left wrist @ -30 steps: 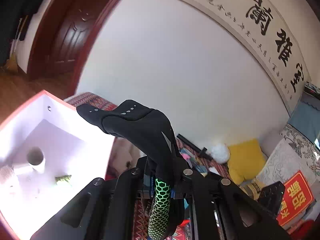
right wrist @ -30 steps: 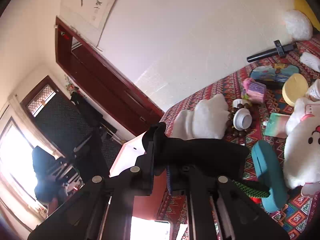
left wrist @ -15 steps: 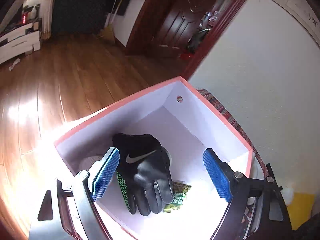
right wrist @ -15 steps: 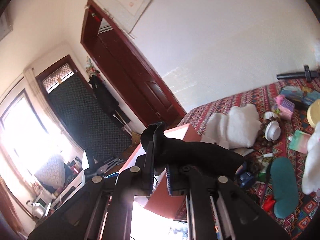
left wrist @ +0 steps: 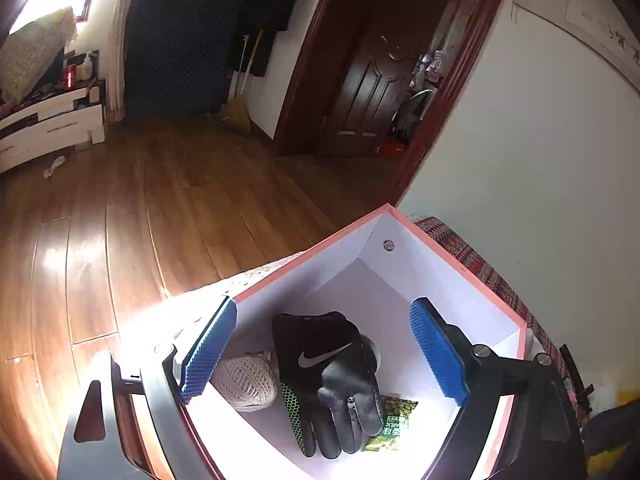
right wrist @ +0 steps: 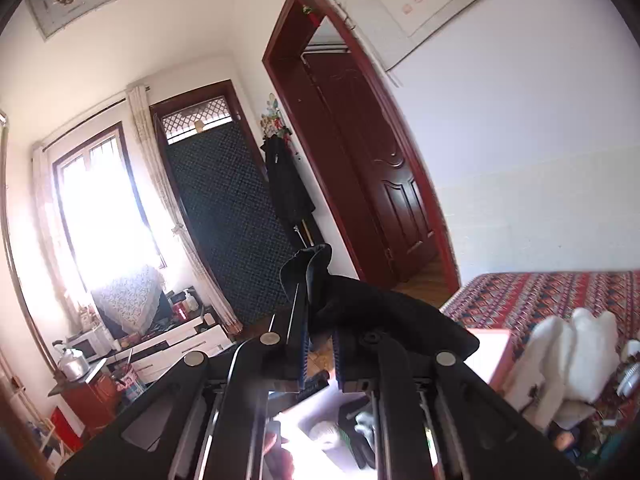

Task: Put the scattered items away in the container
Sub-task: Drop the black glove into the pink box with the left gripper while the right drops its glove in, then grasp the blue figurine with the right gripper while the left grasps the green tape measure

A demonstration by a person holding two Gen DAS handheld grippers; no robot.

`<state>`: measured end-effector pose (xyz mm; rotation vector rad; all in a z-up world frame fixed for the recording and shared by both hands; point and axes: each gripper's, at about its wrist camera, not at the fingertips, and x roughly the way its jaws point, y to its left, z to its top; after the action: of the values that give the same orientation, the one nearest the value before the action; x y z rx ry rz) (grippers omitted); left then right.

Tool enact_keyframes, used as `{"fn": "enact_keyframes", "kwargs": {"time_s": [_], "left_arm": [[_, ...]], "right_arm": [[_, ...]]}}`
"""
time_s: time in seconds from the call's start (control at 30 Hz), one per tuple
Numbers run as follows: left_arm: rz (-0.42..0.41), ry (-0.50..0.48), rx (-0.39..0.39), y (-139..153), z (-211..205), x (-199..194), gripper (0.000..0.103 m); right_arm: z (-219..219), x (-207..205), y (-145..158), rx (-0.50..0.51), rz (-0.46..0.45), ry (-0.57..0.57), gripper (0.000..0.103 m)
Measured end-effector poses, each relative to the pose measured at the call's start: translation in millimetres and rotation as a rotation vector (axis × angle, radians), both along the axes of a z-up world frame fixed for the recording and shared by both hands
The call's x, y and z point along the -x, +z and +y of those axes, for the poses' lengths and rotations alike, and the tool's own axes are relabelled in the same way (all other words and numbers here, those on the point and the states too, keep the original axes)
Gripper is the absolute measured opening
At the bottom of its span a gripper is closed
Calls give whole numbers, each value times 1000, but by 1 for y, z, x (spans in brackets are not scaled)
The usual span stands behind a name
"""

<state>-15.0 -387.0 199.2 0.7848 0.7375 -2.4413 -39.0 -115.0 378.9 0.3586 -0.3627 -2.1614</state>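
A pink box (left wrist: 452, 256) with white inside walls sits below my left gripper (left wrist: 322, 305), which hangs open over it with nothing between its blue pads (left wrist: 208, 348). On the box floor lies a black glove (left wrist: 324, 364) with a white swoosh and green honeycomb trim, next to a ball of twine (left wrist: 246, 382) and over a green snack packet (left wrist: 394, 420). My right gripper (right wrist: 320, 320) is shut on a second black glove (right wrist: 384, 320), which drapes over its fingers above the box's corner (right wrist: 494, 356).
The box stands at the end of a bed with a red patterned cover (right wrist: 540, 292). A white fluffy item (right wrist: 568, 356) lies on it beside the box. Beyond the box are a wooden floor (left wrist: 160, 220), a dark red door (left wrist: 376, 80) and a white wall.
My left gripper tipped down over the box, opened and let the glove fall inside. My right gripper rose and rolled with its glove still held, turning from the bed toward the door and window.
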Motion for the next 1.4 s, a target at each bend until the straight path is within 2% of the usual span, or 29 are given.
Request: {"fn": "enact_keyframes", "kwargs": {"time_s": [0.07,0.13,0.17,0.2,0.23,0.47,0.63,0.73,0.83,0.9,1.0,1.1,1.23,1.33,1.4], "left_arm": [[12,21,-3,2,-6,-7,89],[20,38,-4,5,-11,-13,89],[24,45,-6,5,-13,-15,89],[26,51,-7,6,-14,-15,89],[28,54,-8,5,-15,-17,89],[19,31,-7,7,-8,-14,89],[21,18,3,9,1,-13,89],[13,0,7,8,7,-9,89],[7,-15,16,9,15,-5,89],[4,-26,22,8,19,-3,89],[-3,-40,30,8,25,1,90],[-11,-50,32,7,29,4,90],[-16,-53,41,6,32,7,90],[-18,-55,50,5,34,9,90],[-17,-59,59,6,36,9,90]], "right_arm": [[-16,13,-2,4,-28,33,14],[-31,23,-5,-1,-75,79,30],[-35,25,-7,-2,-96,90,50],[-36,26,-8,4,-109,89,66],[-36,25,-8,9,-107,84,67],[-13,15,-8,-13,-67,35,66],[19,20,-15,-63,-75,-65,66],[46,28,-32,-98,-103,-137,66],[73,44,-66,-169,-171,-196,66],[86,61,-100,-256,-231,-232,66],[99,94,-168,-467,-350,-287,66],[105,124,-233,-678,-461,-272,65],[102,141,-290,-930,-493,-257,56],[97,147,-317,-1016,-503,-218,51],[97,149,-321,-1030,-479,-246,43]]}}
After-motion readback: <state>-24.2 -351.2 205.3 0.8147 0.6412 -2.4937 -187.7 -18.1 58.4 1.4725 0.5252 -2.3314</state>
